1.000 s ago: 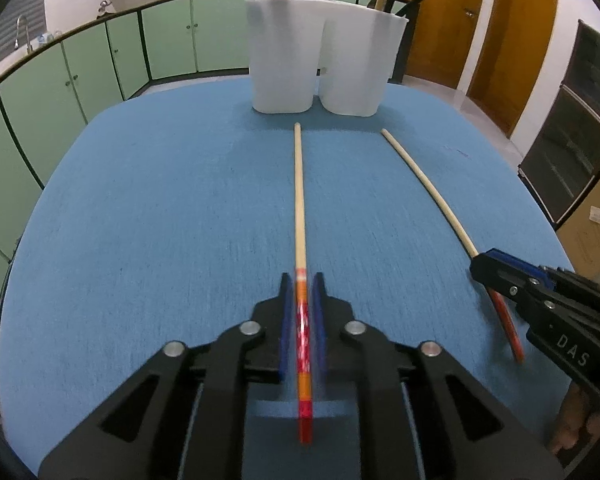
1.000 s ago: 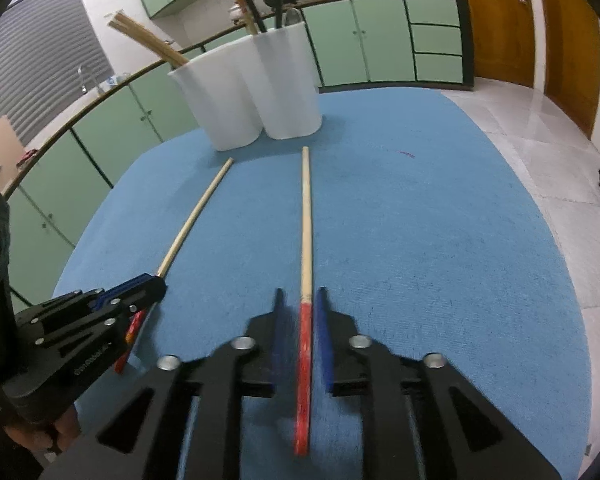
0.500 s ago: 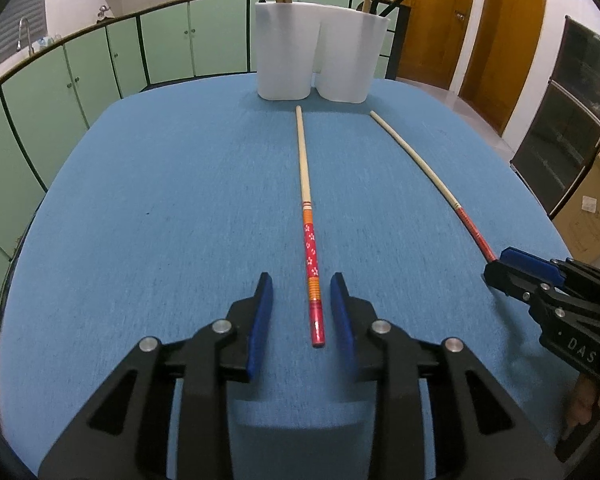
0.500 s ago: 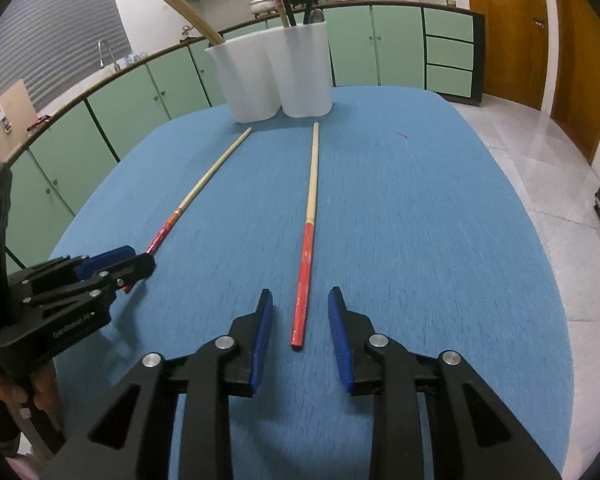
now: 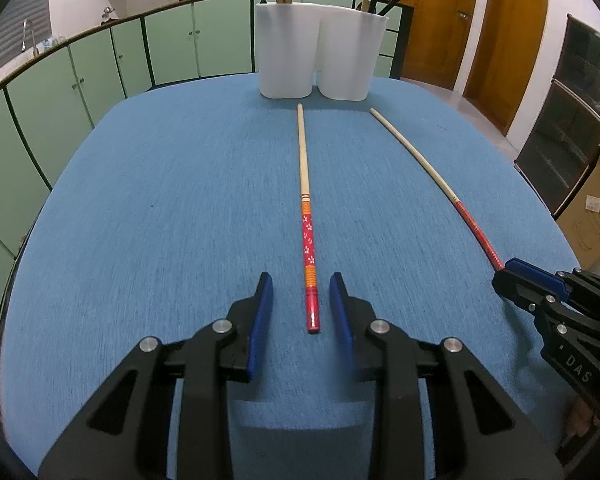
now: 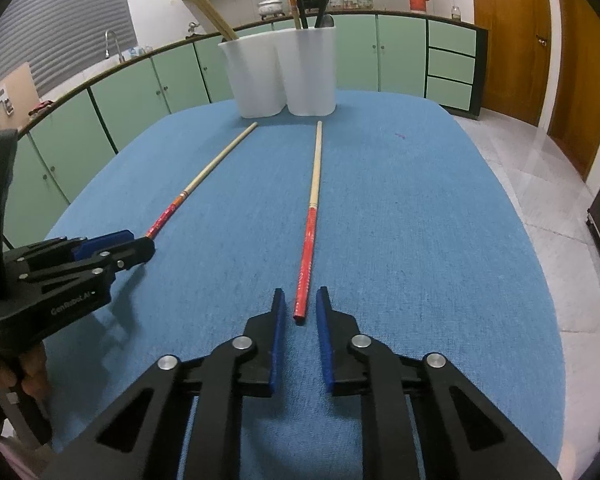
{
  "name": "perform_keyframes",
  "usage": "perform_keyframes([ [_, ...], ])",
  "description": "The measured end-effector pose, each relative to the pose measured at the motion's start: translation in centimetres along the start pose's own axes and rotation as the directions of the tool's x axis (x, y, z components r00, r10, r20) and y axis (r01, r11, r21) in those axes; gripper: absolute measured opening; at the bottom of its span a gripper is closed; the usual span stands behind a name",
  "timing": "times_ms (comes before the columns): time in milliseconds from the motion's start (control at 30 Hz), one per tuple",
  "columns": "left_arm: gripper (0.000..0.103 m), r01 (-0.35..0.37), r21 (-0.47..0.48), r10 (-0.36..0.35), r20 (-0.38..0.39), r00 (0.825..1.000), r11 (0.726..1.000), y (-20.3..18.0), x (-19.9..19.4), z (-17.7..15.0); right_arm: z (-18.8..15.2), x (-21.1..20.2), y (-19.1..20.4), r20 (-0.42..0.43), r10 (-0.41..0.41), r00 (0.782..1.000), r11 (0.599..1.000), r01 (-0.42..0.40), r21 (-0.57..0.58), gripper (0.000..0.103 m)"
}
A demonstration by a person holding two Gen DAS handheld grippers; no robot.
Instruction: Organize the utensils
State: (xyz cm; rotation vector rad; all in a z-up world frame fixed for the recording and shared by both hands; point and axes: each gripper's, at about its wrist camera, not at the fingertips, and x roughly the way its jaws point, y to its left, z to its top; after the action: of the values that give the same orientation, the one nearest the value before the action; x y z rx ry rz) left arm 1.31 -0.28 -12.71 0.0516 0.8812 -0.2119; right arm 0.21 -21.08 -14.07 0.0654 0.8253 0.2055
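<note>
Two long chopsticks with red patterned handles lie on the blue table. In the left wrist view, one chopstick (image 5: pixel 306 216) lies straight ahead, its red end between the open jaws of my left gripper (image 5: pixel 302 284), untouched. In the right wrist view, the other chopstick (image 6: pixel 311 216) lies ahead, its red end just inside my open right gripper (image 6: pixel 300 294), untouched. Each gripper shows in the other's view: the right gripper (image 5: pixel 512 276) and the left gripper (image 6: pixel 140 246). A white two-compartment holder (image 5: pixel 322 60), also in the right wrist view (image 6: pixel 284 74), stands at the far edge with chopsticks in it.
The blue cloth-covered table (image 5: pixel 160 200) has rounded edges. Green cabinets (image 5: pixel 172 48) run behind it. Wooden doors (image 5: pixel 500 20) and a dark cabinet (image 5: pixel 572 128) stand on the right, with tiled floor (image 6: pixel 540 152) beside the table.
Both grippers have opened, let go of their chopsticks and pulled back. The chopsticks now lie flat on the table.
</note>
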Motion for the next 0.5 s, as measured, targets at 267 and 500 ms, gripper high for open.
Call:
perform_keyframes([
  [267,0.005,-0.002,-0.002,0.002,-0.006,1.000,1.000,-0.2,0.1,0.0,-0.1,0.0,0.0,0.003,-0.002,1.000,1.000,0.002,-0.004,0.007],
  [500,0.005,0.011,-0.006,-0.012,-0.024,1.000,1.000,0.4,-1.5,0.8,0.6,-1.6,-0.6,0.015,0.007,1.000,1.000,-0.007,0.006,0.006],
])
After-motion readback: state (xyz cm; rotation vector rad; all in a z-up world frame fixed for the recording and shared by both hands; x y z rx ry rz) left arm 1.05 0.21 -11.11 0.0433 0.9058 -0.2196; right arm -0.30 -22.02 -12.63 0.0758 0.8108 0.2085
